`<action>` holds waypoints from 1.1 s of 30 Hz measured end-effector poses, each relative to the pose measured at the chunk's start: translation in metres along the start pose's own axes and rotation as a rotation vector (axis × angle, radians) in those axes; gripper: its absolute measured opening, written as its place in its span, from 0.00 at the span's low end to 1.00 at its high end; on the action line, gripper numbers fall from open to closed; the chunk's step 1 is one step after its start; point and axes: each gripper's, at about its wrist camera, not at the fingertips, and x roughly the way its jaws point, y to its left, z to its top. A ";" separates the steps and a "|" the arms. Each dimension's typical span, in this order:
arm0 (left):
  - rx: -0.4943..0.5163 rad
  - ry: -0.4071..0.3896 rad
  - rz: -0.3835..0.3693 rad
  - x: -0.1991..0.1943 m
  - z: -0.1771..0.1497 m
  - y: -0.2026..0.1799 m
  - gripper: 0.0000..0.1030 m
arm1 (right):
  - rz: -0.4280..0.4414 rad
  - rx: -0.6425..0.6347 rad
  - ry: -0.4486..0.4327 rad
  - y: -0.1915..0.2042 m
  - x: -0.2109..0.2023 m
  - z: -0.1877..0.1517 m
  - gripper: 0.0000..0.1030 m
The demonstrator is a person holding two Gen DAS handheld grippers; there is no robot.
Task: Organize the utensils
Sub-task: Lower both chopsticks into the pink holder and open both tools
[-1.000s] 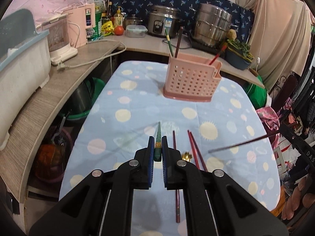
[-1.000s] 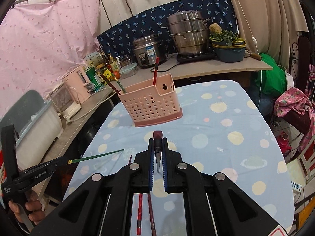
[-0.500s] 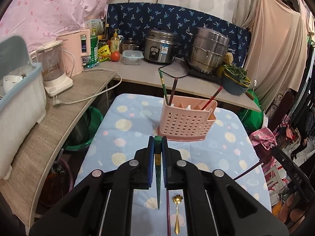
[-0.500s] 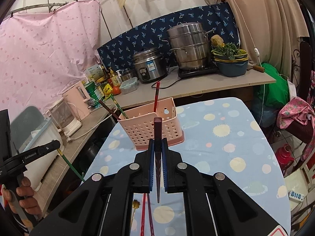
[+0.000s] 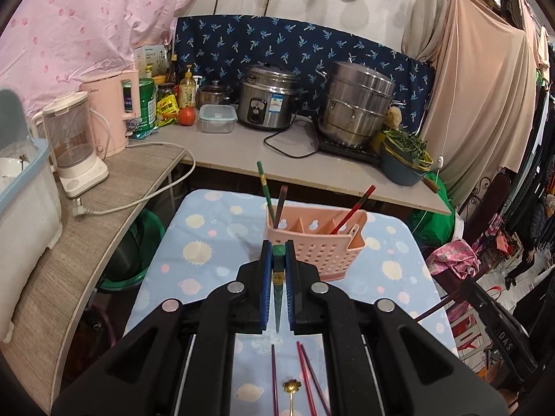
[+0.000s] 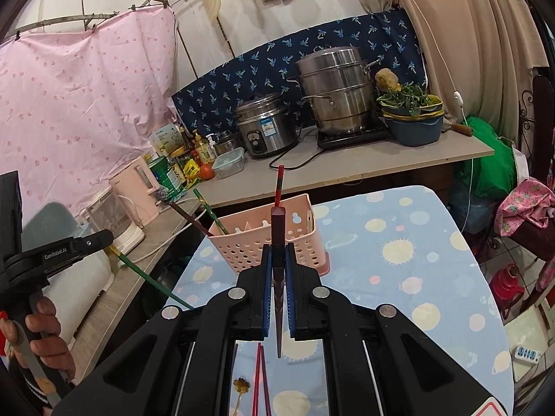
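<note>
My left gripper [image 5: 278, 247] is shut on a green chopstick [image 5: 278, 270], held above the blue dotted tablecloth [image 5: 208, 242] just in front of the pink utensil basket [image 5: 317, 244]. The basket holds a green chopstick [image 5: 264, 187], a dark one [image 5: 280, 204] and a red one [image 5: 353, 208]. My right gripper [image 6: 278, 250] is shut on a dark maroon chopstick [image 6: 277, 228], also in front of the basket [image 6: 242, 246]. Several chopsticks [image 5: 307, 374] and a gold spoon [image 5: 292, 386] lie on the cloth below. In the right wrist view, the left gripper [image 6: 73, 244] with its green chopstick [image 6: 149, 280] appears at the left.
A counter behind the table carries a rice cooker [image 5: 269, 98], a steel steamer pot [image 5: 357, 104], a blue basin of greens [image 5: 404, 163], a blender [image 5: 74, 145] and a pink kettle [image 5: 114, 114]. A white bin [image 5: 24, 201] stands at the left. A person's hand [image 6: 41, 332] grips the left handle.
Both grippers have risen from the tablecloth with their chopsticks and moved closer to the pink basket. The loose chopsticks and spoon stay on the cloth.
</note>
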 end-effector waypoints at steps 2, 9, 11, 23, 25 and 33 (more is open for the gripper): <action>0.003 -0.015 -0.007 0.001 0.011 -0.004 0.07 | 0.003 0.001 -0.010 0.000 0.002 0.007 0.07; 0.012 -0.088 -0.022 0.002 0.051 -0.023 0.07 | 0.022 0.021 -0.070 -0.002 0.014 0.047 0.07; 0.012 -0.106 -0.022 0.002 0.064 -0.027 0.07 | 0.024 0.018 -0.095 -0.001 0.016 0.061 0.07; 0.036 -0.225 0.008 0.025 0.128 -0.039 0.07 | 0.058 0.022 -0.157 0.010 0.059 0.126 0.07; 0.038 -0.223 0.020 0.036 0.132 -0.037 0.07 | 0.053 0.017 -0.153 0.012 0.071 0.129 0.07; 0.020 -0.166 0.031 0.081 0.126 -0.028 0.07 | 0.034 0.014 -0.099 0.014 0.116 0.124 0.07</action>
